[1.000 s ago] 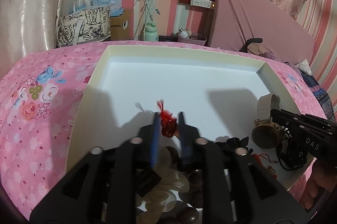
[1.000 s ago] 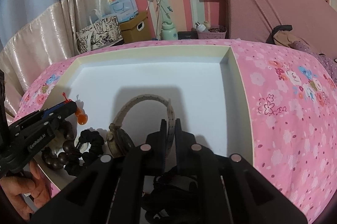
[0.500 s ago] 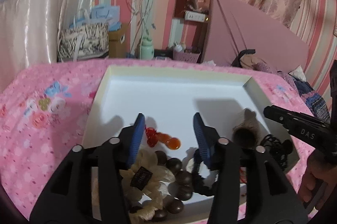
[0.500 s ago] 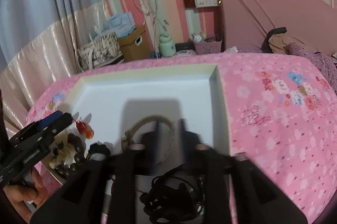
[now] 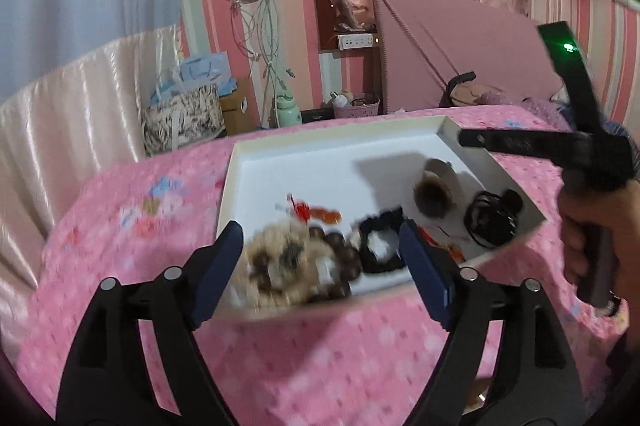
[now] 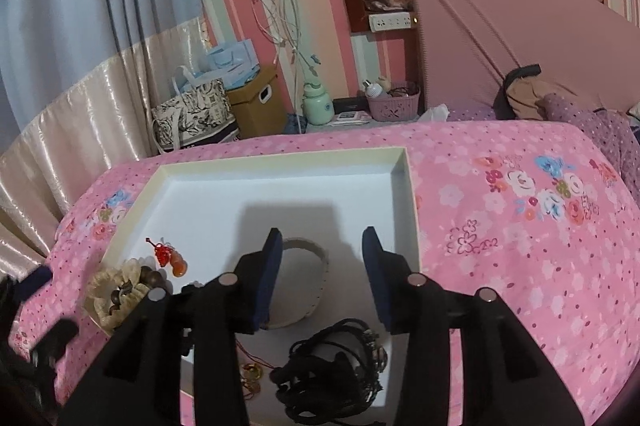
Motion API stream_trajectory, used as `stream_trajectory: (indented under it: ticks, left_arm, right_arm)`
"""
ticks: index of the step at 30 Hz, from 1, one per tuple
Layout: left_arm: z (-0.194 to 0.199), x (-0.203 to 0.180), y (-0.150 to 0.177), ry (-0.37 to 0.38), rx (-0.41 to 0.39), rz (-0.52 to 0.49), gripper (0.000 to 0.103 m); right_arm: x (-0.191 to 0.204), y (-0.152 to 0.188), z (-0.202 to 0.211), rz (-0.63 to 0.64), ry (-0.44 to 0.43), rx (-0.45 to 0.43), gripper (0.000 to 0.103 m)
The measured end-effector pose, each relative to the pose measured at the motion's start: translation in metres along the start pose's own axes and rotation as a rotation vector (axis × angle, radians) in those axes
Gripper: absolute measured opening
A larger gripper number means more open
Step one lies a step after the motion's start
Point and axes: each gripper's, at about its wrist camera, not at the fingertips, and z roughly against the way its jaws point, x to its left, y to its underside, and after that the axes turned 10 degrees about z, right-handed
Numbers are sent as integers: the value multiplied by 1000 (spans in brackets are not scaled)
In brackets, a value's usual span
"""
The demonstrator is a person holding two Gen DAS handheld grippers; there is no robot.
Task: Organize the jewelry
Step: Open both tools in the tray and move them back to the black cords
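Observation:
A white tray (image 5: 256, 161) (image 6: 408, 185) lies on the pink floral bed. In it lie a red-and-orange charm (image 5: 316, 213) (image 6: 170, 258), a cream scrunchie with dark wooden beads (image 5: 280, 266) (image 6: 116, 294), a black scrunchie (image 5: 380, 246), a beige-strap watch (image 5: 434, 191) (image 6: 308, 286), black cords (image 5: 490, 222) (image 6: 336, 374) and a small gold charm (image 6: 251, 374). My left gripper (image 5: 322, 270) is open and empty above the tray's near edge. My right gripper (image 6: 322, 274) is open and empty above the watch; it also shows in the left wrist view (image 5: 560, 145).
Pink floral bedding (image 6: 520, 226) surrounds the tray. A pink headboard (image 6: 520, 41) stands at the right. Behind the bed are a patterned bag (image 6: 192, 113), a cardboard box (image 6: 256, 105), a green bottle (image 6: 318, 103) and hanging cables (image 6: 288, 13).
The left gripper let go of the red charm, opened wide and pulled back and up. The right gripper opened off the watch strap and lifted away.

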Motion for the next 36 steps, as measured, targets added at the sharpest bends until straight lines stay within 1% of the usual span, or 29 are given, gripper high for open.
stream_trajectory:
  ticks: [3, 5, 7, 8, 10, 11, 13, 16, 17, 19, 20, 23, 26, 28, 29, 30, 31, 33, 35, 36]
  left_arm:
    - [8, 2, 18, -12, -45, 12, 83]
    - [3, -2, 22, -11, -32, -10, 83]
    - [2, 3, 24, -17, -61, -7, 83]
    - [0, 5, 24, -17, -56, 2, 83]
    - [-4, 11, 26, 4, -32, 37, 83]
    - [-5, 13, 27, 15, -25, 49, 83]
    - [-5, 16, 28, 5, -25, 54, 83]
    - [0, 20, 26, 13, -35, 80, 83]
    - [3, 22, 26, 19, -40, 90, 84]
    - [6, 22, 25, 30, -45, 104, 84]
    - [7, 22, 25, 33, -46, 105, 84]
    - [8, 14, 27, 42, -39, 92, 84]
    - [12, 1, 30, 38, -35, 51, 84]
    - [19, -10, 29, 38, -35, 19, 86]
    - [22, -13, 29, 37, -34, 17, 89]
    - [27, -15, 31, 31, -19, 34, 91]
    - [30, -15, 33, 37, -1, 53, 91]
    - [37, -20, 43, 65, 57, 74, 92]
    - [44, -44, 64, 58, 134, -24, 91]
    - [48, -51, 72, 54, 144, -46, 91]
  right_arm:
    - [2, 0, 4, 10, 16, -6, 42]
    - [4, 0, 12, 29, 32, -18, 42]
    - [7, 0, 24, 56, 49, -28, 44]
    - [8, -1, 31, 68, 55, -39, 48]
    - [7, -1, 45, 94, 63, -73, 54]
    - [7, 1, 55, 101, 72, -78, 54]
    - [7, 7, 73, 115, 68, -107, 54]
    - [5, 31, 100, 171, 80, -118, 55]
    - [3, 44, 111, 212, 88, -131, 58]
    - [-3, 67, 128, 268, 143, -131, 60]
    - [-11, 84, 139, 281, 147, -131, 61]
    - [-36, 124, 159, 229, 108, -87, 61]
    - [-54, 161, 173, 188, 81, -36, 61]
    - [-60, 179, 176, 166, 38, -1, 61]
    - [-63, 186, 178, 150, 3, 11, 61]
    - [-65, 191, 180, 144, -17, 22, 61]
    - [-65, 193, 181, 147, -19, 28, 61]
    - [-65, 196, 184, 168, -27, 60, 61]
    - [-60, 199, 181, 207, -42, 91, 60]
    - [-58, 203, 177, 229, -39, 115, 60]
